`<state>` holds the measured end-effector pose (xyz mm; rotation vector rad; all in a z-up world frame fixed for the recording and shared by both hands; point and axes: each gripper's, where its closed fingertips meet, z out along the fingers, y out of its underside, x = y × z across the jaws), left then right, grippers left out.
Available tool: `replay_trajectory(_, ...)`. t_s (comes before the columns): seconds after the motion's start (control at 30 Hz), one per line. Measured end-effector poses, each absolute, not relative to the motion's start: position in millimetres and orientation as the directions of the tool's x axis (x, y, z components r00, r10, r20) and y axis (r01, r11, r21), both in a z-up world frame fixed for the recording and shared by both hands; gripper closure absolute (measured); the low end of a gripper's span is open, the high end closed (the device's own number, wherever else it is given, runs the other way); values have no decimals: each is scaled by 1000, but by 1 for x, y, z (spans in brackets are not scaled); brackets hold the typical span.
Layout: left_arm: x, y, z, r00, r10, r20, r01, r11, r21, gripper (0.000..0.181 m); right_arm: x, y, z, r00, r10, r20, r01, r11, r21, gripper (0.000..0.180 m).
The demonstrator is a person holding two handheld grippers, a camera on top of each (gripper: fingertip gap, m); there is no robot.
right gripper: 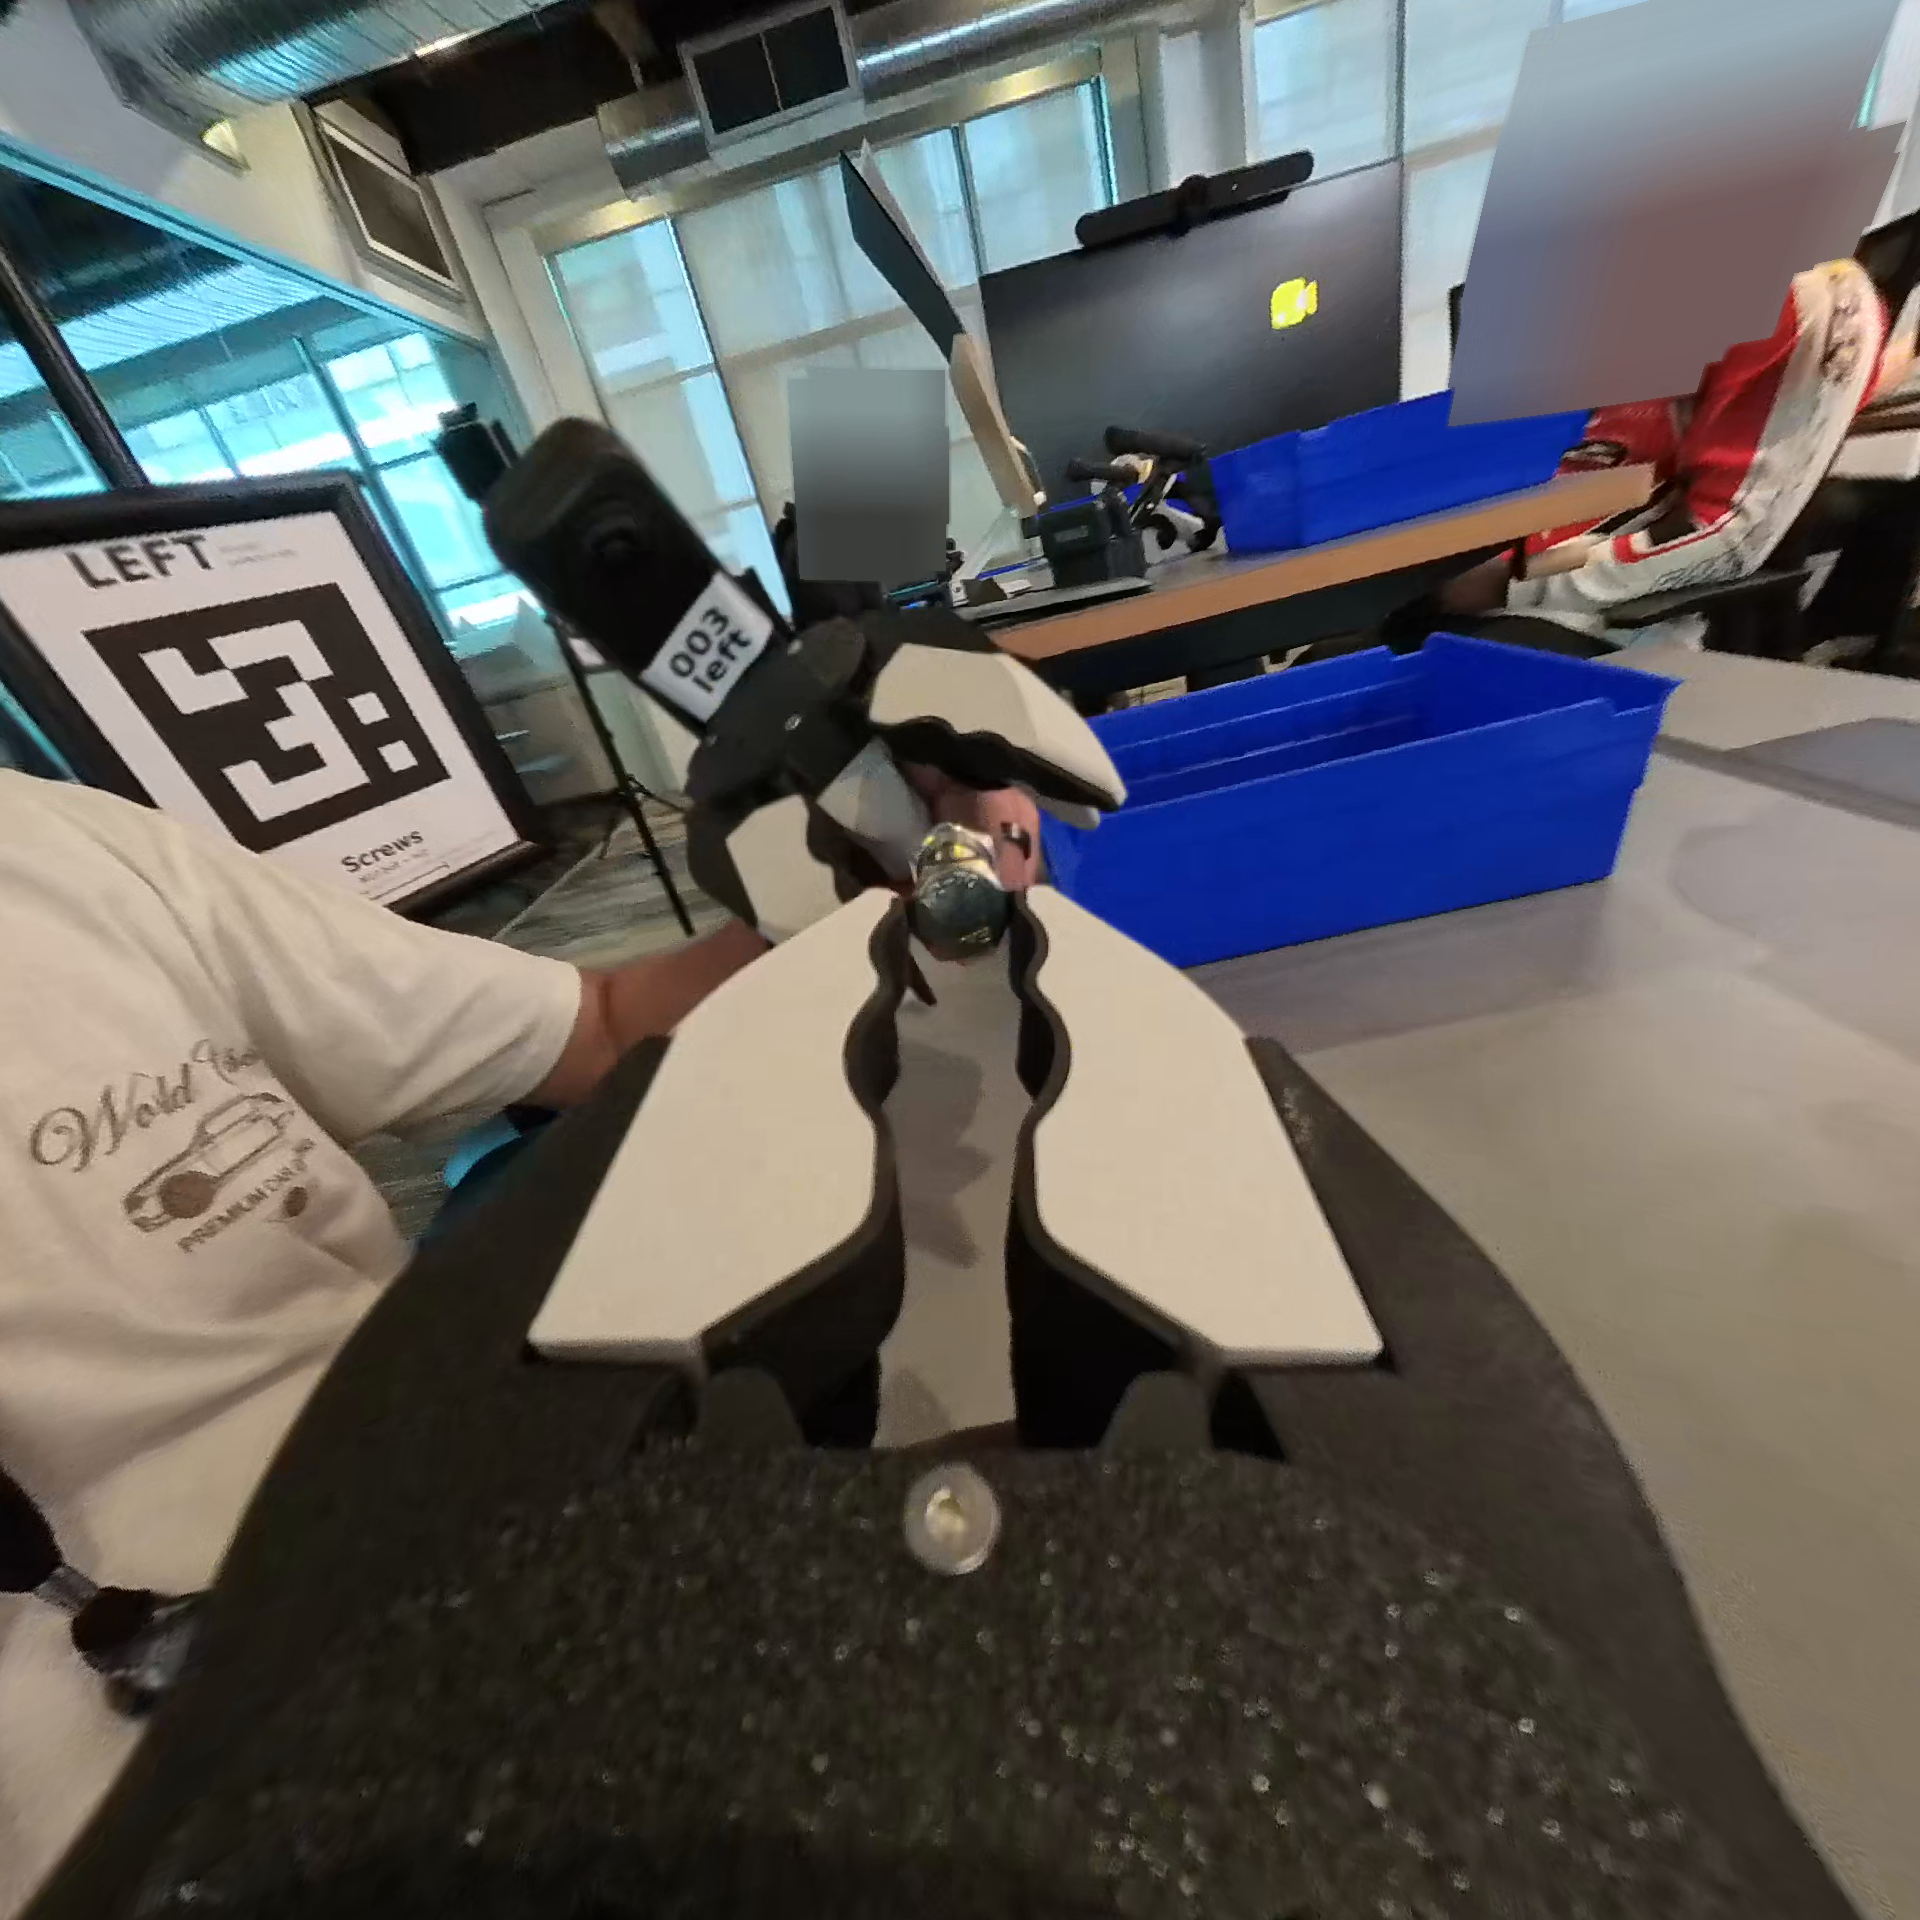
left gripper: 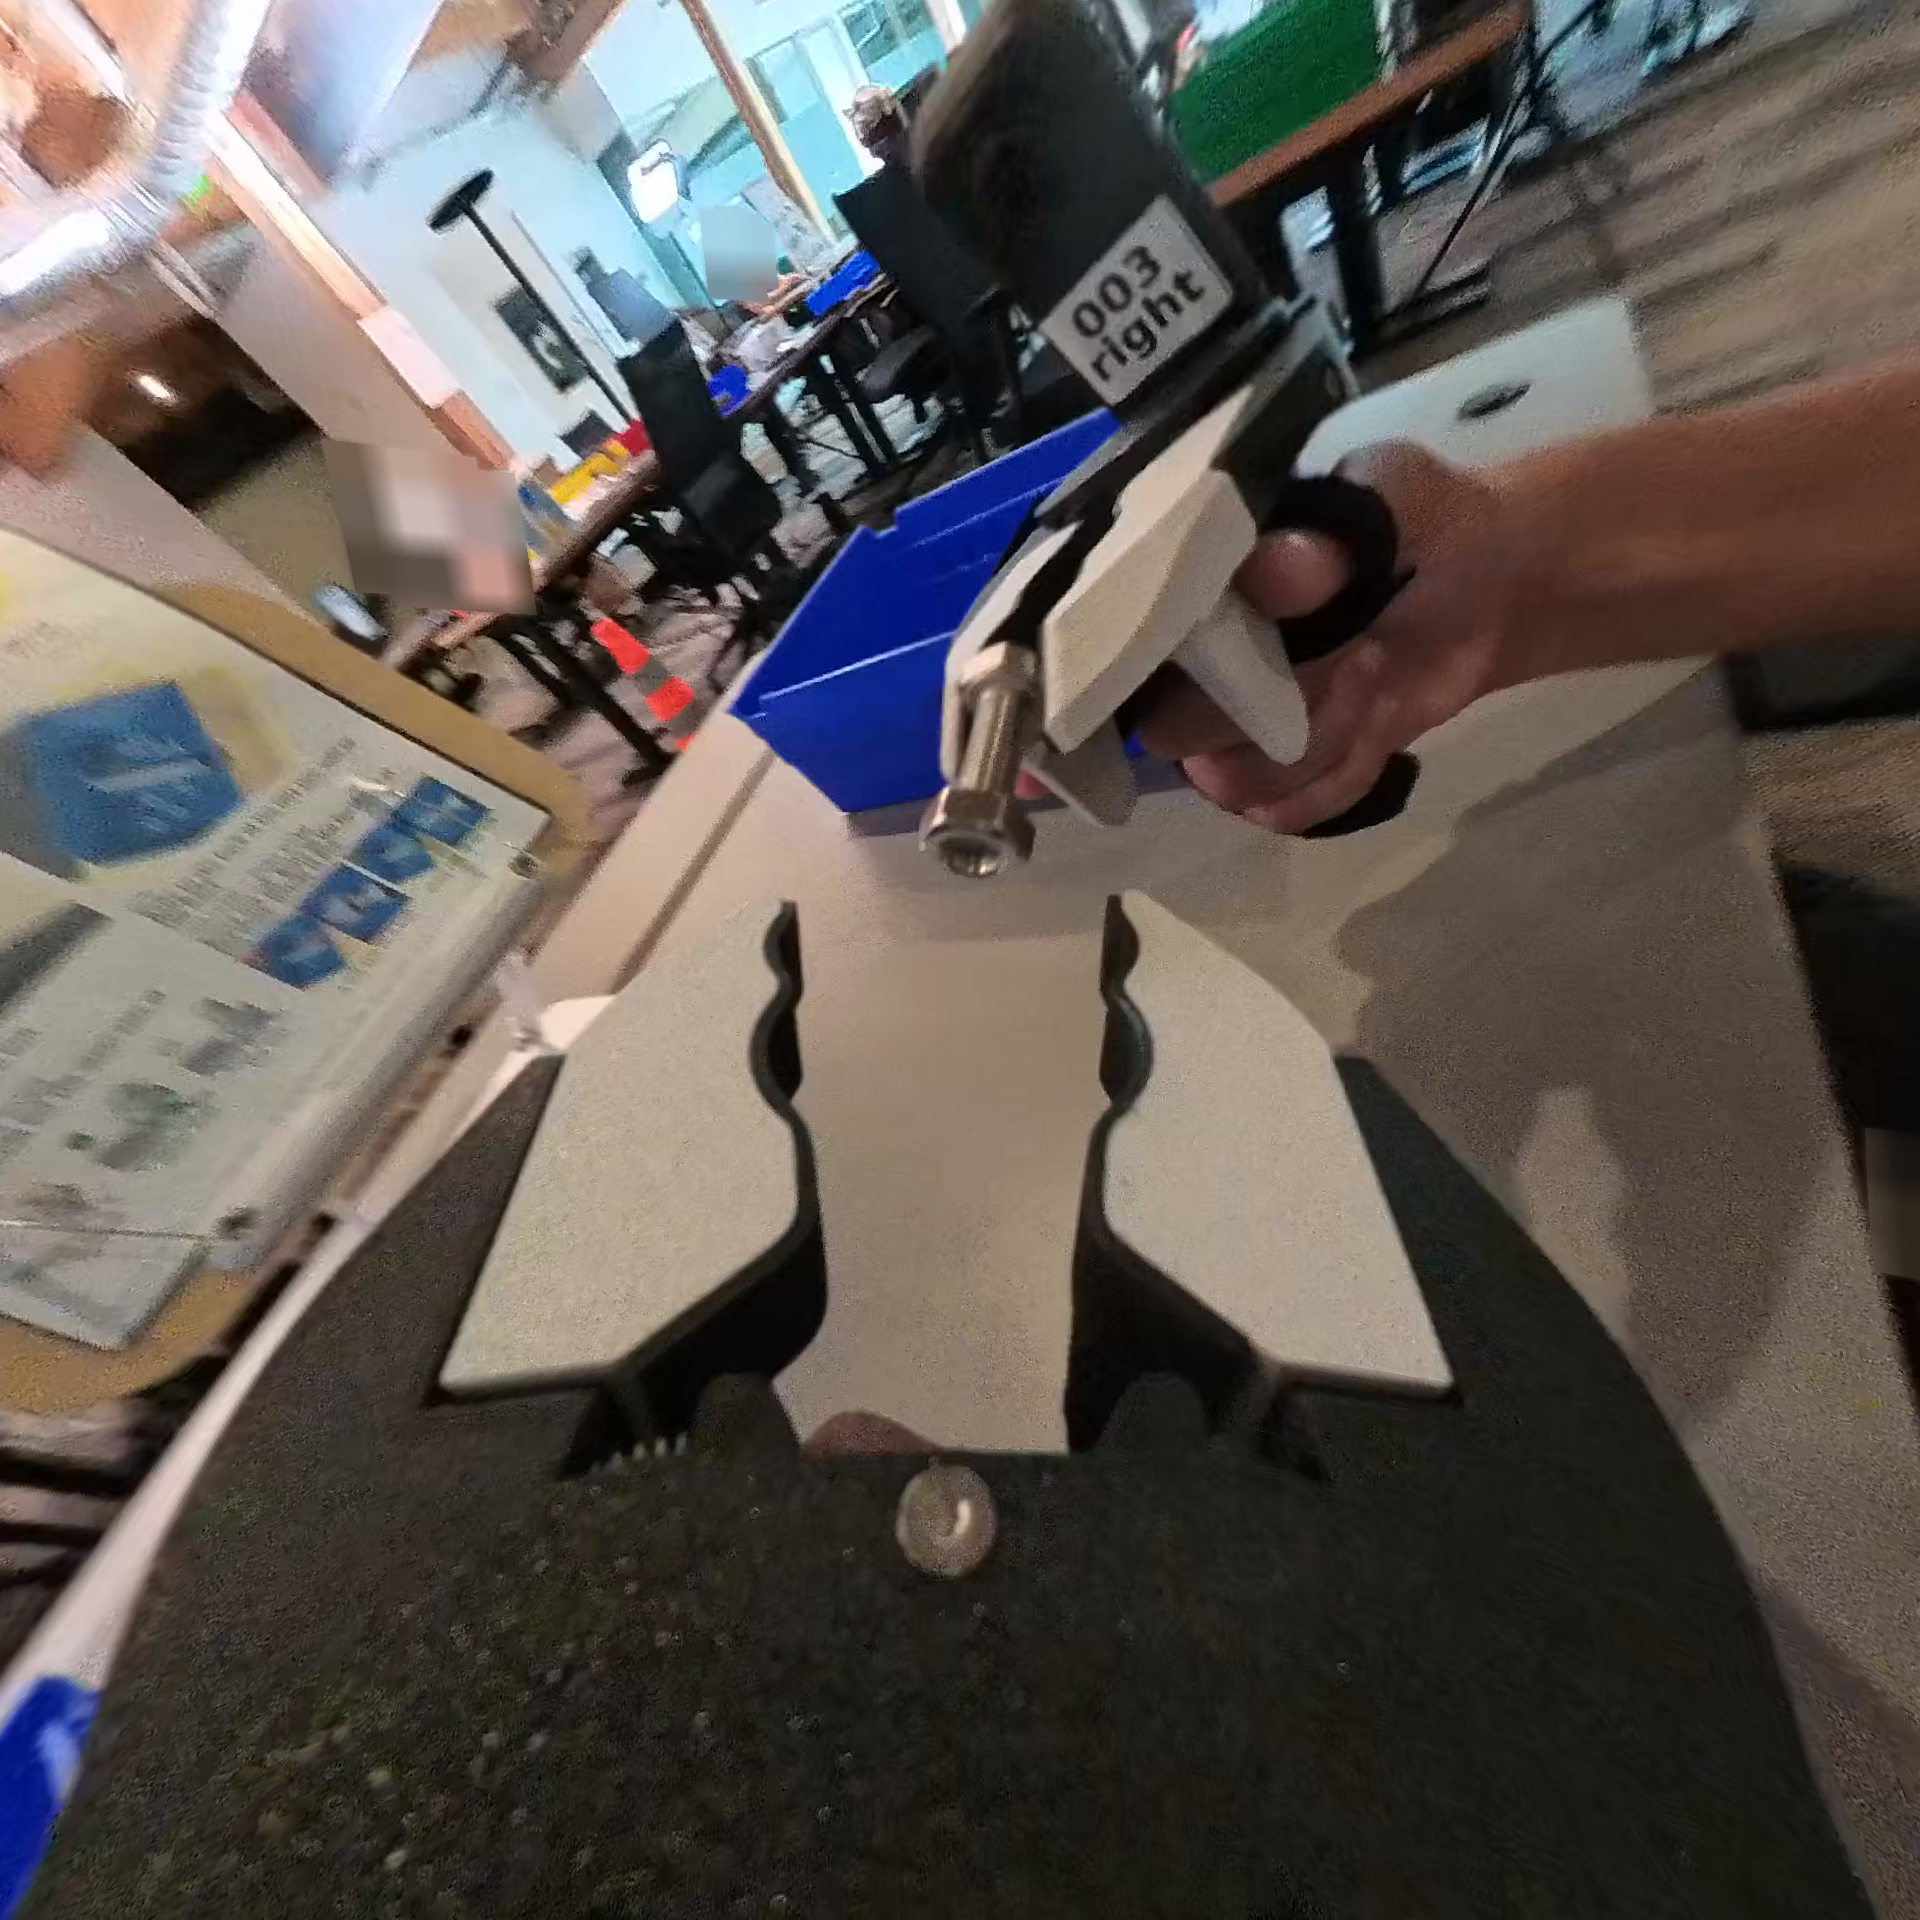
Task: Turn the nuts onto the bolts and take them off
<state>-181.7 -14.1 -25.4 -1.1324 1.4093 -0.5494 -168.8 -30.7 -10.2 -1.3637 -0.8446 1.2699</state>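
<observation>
In the left wrist view my right gripper is shut on a shiny steel bolt and holds it above the grey table, pointing down towards me. A hex nut sits on the bolt's lower end. My left gripper is wide open and empty, with its fingertips just short of the nut. In the right wrist view my right gripper clamps the bolt at its tips. The open left gripper faces it, one finger on each side of the nut.
A blue plastic bin stands on the table behind the grippers; it also shows in the right wrist view. A framed sign with a black-and-white marker stands off the table's left side. A person's white shirt fills the near left. Both grippers' tips are close together, under 4 cm apart.
</observation>
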Motion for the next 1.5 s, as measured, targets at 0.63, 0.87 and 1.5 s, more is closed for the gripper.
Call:
replay_trajectory(0.63, -180, -67, -9, -292, -898, 330, -226, -271, -936, 163, -182, -62, -8, 229, 944, 238, 78, 226, -971, 162)
replay_trajectory(0.87, -183, -72, -15, -446, -470, 762, -419, -643, -642, 163, -182, -66, -18, 242, 763, 600, 362, 503, -785, 162)
replay_trajectory(1.5, -169, -36, -25, 155, -764, -627, -297, 569, -767, 146, -175, -43, -23, 270, 962, 49, 98, 23, -995, 162)
